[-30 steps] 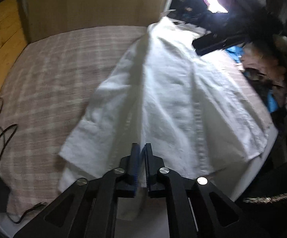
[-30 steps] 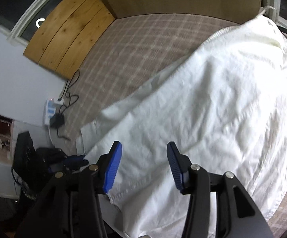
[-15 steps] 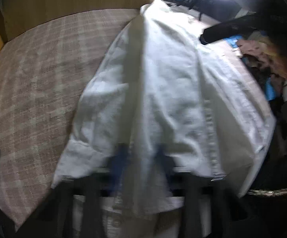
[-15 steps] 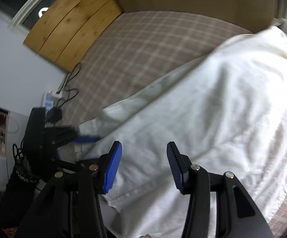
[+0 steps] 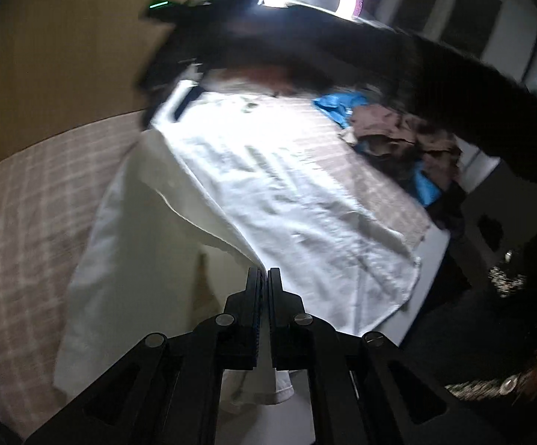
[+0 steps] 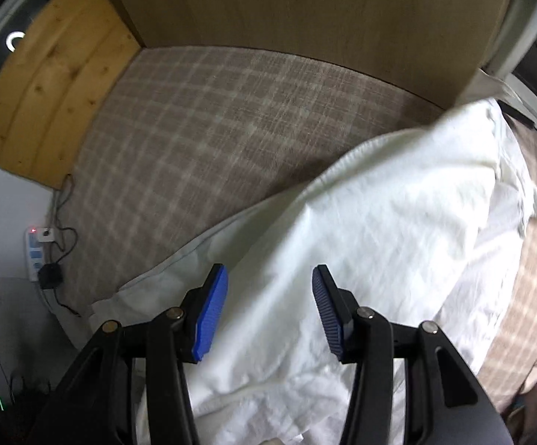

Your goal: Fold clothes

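The left claw is clenched on a raised edge of the white shirt, the right claw hangs released above it; folding appears barely begun.

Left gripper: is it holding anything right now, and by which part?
Yes. The left gripper is shut on the white shirt, pinching a raised fold of fabric near its near edge. The right gripper is open above it, holding nothing.

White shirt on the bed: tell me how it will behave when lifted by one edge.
The white shirt will probably hang limp: where the left hand-held gripper pinches it, a fold rises and the rest sags and creases. It looks thin and light, so it should lift easily. It may drag across the plaid bed cover and bunch up rather than keep flat.
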A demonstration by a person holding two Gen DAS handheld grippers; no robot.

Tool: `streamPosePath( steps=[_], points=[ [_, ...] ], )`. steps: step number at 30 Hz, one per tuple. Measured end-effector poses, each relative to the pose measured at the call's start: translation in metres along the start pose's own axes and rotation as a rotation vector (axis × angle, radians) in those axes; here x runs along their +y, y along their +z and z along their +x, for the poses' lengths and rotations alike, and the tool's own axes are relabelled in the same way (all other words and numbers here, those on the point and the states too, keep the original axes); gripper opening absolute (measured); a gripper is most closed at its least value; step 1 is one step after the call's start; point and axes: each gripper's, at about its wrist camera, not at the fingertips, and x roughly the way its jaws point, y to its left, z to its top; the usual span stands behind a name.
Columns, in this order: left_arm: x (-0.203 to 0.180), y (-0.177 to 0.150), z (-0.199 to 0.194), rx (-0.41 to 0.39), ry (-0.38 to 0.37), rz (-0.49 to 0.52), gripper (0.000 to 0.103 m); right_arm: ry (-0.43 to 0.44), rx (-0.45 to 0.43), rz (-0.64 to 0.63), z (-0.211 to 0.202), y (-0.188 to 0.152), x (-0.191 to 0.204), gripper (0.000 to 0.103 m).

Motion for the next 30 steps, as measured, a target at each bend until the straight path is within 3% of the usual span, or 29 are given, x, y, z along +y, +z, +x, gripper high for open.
streamPosePath(
  steps=[4, 10, 18, 24, 25, 26, 27, 30],
  points=[
    [-0.02, 0.004, 0.005, 0.006, -0.031, 0.038, 0.003, -0.097, 0.053, 0.022, 0.014, 0.018, -0.009, 0.047],
    [-0.033, 0.004, 0.005, 0.019, -0.05, 0.061, 0.003, -0.097, 0.125, 0.052, 0.033, 0.03, -0.019, 0.047],
    [-0.051, 0.004, 0.013, 0.034, -0.04, 0.092, 0.003, -0.086, 0.15, 0.022, 0.02, 0.036, -0.021, 0.047],
    [-0.061, 0.007, 0.011, 0.023, -0.06, 0.096, 0.003, -0.163, 0.173, -0.024, 0.037, 0.037, -0.03, 0.047],
    [-0.062, 0.008, 0.01, 0.021, -0.066, 0.094, 0.003, -0.166, 0.159, -0.036, 0.036, 0.036, -0.033, 0.04],
    [-0.063, 0.009, 0.009, 0.018, -0.072, 0.089, 0.003, -0.168, 0.146, -0.048, 0.036, 0.034, -0.035, 0.02],
    [-0.065, 0.011, 0.008, 0.015, -0.077, 0.081, 0.003, -0.171, 0.13, -0.059, 0.033, 0.032, -0.039, 0.01],
    [-0.078, 0.019, 0.008, 0.0, -0.095, 0.054, 0.003, -0.136, 0.075, -0.082, 0.012, 0.025, -0.058, 0.004]
  ],
)
